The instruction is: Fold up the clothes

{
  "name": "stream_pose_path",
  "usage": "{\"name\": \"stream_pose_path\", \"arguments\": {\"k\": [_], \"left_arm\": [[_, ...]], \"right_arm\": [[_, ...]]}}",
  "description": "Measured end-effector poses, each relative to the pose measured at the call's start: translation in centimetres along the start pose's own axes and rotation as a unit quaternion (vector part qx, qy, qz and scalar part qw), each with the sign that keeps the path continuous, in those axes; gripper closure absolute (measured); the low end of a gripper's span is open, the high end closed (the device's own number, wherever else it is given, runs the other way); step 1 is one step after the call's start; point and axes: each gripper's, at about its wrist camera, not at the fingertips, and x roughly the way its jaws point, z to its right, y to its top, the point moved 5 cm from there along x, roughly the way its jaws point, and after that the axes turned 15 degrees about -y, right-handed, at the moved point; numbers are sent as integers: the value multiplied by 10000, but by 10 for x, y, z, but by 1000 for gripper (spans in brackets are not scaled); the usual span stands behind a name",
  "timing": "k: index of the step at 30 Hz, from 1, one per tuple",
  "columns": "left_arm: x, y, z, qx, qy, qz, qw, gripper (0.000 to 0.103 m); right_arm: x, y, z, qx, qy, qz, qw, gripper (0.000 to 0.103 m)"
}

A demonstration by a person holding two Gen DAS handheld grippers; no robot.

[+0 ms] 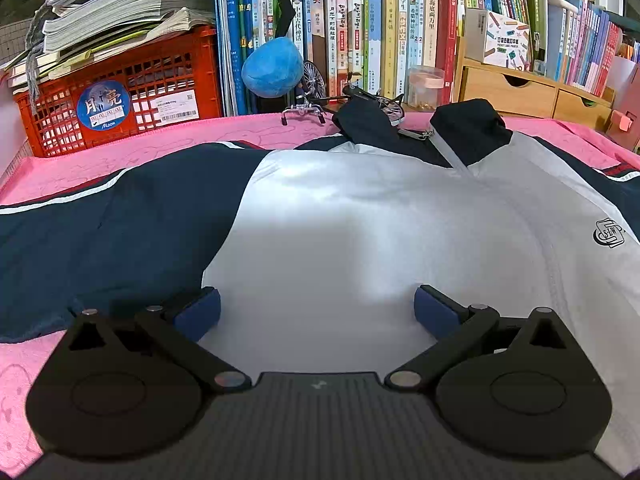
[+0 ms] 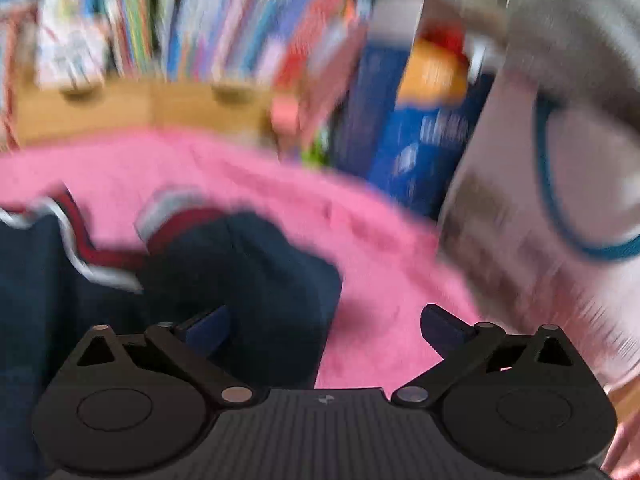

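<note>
A navy and white jacket [image 1: 360,216] with red and white sleeve stripes lies spread on a pink cloth [image 1: 120,148], collar towards the books. My left gripper [image 1: 316,312] hovers open over the white front panel near the hem, nothing between its blue pads. The right wrist view is motion-blurred: my right gripper [image 2: 324,330] is open above the pink cloth [image 2: 380,240], with the navy sleeve end [image 2: 248,276] and its striped cuff lying just ahead of the left finger.
Along the back stand a red crate [image 1: 120,96] with stacked papers, a blue plush ball [image 1: 272,66], a small metal bicycle model [image 1: 344,104], rows of books and wooden drawers [image 1: 520,92]. A white box [image 2: 540,220] rises to the right of my right gripper.
</note>
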Motion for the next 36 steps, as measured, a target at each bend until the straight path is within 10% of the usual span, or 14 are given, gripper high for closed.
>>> {"name": "stream_pose_path", "arguments": {"k": [2, 5, 8, 11, 16, 19, 22, 27, 32, 36], "left_arm": [[0, 0, 0, -1, -2, 2, 10000, 0], [0, 0, 0, -2, -6, 4, 10000, 0], [0, -1, -1, -3, -9, 7, 10000, 0], [0, -1, -1, -5, -10, 7, 10000, 0], [0, -1, -1, -5, -5, 6, 10000, 0], [0, -1, -1, -7, 2, 6, 10000, 0], [0, 0, 0, 20, 34, -11, 10000, 0], [-16, 30, 13, 352, -102, 389, 9986, 0], [-9, 47, 10, 269, -273, 602, 9975, 0], [12, 44, -1, 16, -342, 466, 9983, 0]], "right_arm": [[3, 0, -1, 477, 903, -496, 9935, 93], [-15, 25, 10, 157, 191, -97, 9996, 98], [-48, 62, 21, -655, -1285, 1650, 9757, 99], [-64, 81, 39, -661, -1776, 2910, 9378, 98], [2, 62, 54, -566, -1110, 1314, 9835, 89], [16, 31, 52, -485, -1099, 830, 9893, 38], [-15, 16, 46, -375, -1150, 1231, 9850, 29], [-105, 28, -29, -564, 900, 1811, 9777, 38], [-173, 30, -160, -1118, 2988, 1539, 9352, 58], [-169, 36, -248, -1382, 3149, 1101, 9326, 65]]}}
